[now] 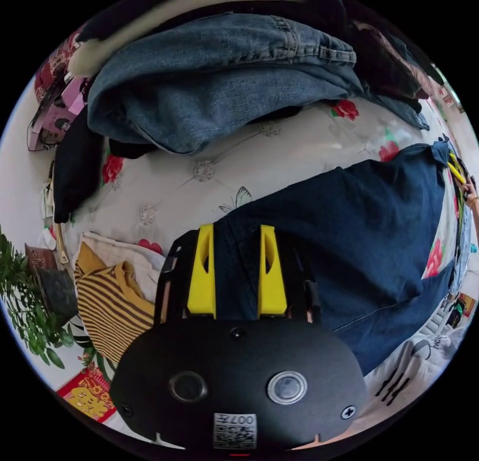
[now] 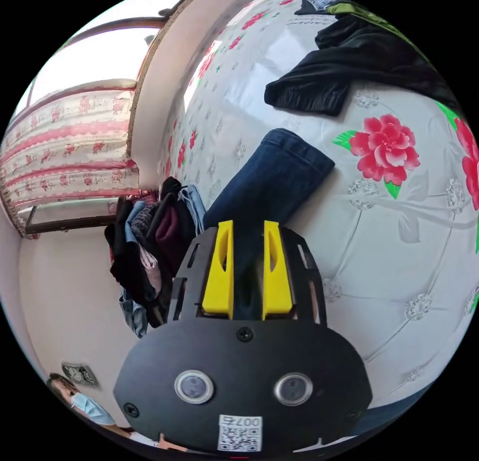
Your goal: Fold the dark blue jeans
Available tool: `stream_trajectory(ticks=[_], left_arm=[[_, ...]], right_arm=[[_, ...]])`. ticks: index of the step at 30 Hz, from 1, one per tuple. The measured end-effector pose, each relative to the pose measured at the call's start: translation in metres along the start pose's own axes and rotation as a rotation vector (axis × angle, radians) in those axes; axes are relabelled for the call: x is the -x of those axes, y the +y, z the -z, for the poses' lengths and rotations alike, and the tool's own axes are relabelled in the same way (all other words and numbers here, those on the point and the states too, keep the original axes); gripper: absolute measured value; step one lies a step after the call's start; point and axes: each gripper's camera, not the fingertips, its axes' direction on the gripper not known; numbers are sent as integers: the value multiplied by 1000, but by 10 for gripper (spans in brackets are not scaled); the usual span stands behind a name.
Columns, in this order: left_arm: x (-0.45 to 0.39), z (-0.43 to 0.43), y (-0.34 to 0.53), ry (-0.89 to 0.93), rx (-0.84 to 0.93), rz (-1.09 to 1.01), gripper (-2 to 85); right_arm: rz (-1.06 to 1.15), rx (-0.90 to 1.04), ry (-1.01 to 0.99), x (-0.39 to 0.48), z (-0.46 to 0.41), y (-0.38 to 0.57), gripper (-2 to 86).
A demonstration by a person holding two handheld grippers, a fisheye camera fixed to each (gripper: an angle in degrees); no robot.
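The dark blue jeans (image 1: 359, 231) lie spread across a white quilted bed cover with red flowers (image 1: 209, 171). My left gripper (image 1: 237, 231) is shut on one edge of them, with the cloth running up between its yellow jaws. At the far right of the left gripper view, the other gripper (image 1: 456, 174) holds the jeans' far end beside a hand (image 1: 471, 197). In the right gripper view, a leg of the jeans (image 2: 279, 176) stretches away over the bed cover (image 2: 399, 261), its hem at the far end. My right gripper (image 2: 249, 226) is shut on that leg.
A pile of lighter blue jeans (image 1: 219, 76) and dark clothes sits beyond the jeans. A yellow and brown striped garment (image 1: 112, 301) and a plant (image 1: 30, 306) are near the left gripper. A black garment (image 2: 319, 81) lies on the bed; a heap of clothes (image 2: 149, 231) sits beside it. A masked person (image 2: 85, 401) is at the edge.
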Motion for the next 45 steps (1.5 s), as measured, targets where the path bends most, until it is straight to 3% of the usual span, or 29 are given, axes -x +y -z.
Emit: stream_trajectory(ticks=[3,8,13,15,20,28,36,41,45], left_arm=[[19,1,14,99,-31,51,68],[28,30,45,172,-129,136,44],[37,88,98,242,-284,153,44],[37,99,112,240,-311,142,45],[45,117,140,264,-360,153,46],[61,142,176,306,-419,188,46],[56,211,270,335,-604,184,46],[20,245,393,301,-713,145,48],[-3,197,489,333,-571,267,50]], right_arm=[[-3,35,-80,-1,-4,-12,6],[158,-96,-252,24,65,-19,1],[245,74,41,22,90,-16,21],[199,114,28,1,86,-15,41],[-70,151,-224,-65,43,-11,76],[-68,41,-352,-42,5,-29,10],[410,4,-428,36,145,21,-3],[519,-40,-288,-33,279,126,-3],[410,2,-25,-130,305,203,-4]])
